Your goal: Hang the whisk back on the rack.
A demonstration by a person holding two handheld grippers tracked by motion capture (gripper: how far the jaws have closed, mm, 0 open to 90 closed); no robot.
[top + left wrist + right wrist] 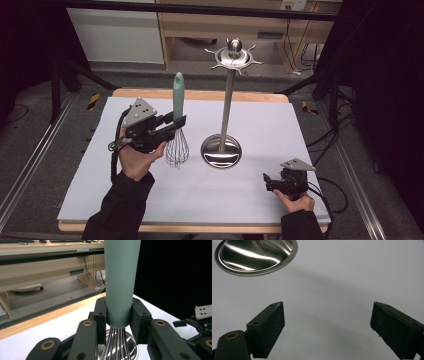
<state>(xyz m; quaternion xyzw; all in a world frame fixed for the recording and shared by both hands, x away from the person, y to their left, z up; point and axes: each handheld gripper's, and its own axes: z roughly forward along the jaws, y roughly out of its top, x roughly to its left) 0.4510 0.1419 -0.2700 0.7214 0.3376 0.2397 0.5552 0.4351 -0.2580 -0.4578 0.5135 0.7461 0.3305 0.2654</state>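
Observation:
A whisk with a pale green handle (178,95) and a wire head (177,148) stands upright, held off the white sheet. My left gripper (176,122) is shut on the handle's lower end; in the left gripper view the whisk handle (120,282) sits clamped between the pads, just above the whisk wires (117,345). A steel utensil stand (226,107) with a round base (221,151) and a hooked top (234,56) rises just right of the whisk. My right gripper (265,181) rests low at the front right, open, with only bare white sheet (327,322) between its fingers.
The white sheet (260,120) covers a wooden table whose far edge (200,94) shows. The stand's base (255,256) lies ahead of the right gripper. Beyond the table are a wooden desk (240,22) and cables on the floor. Metal rails run along both sides.

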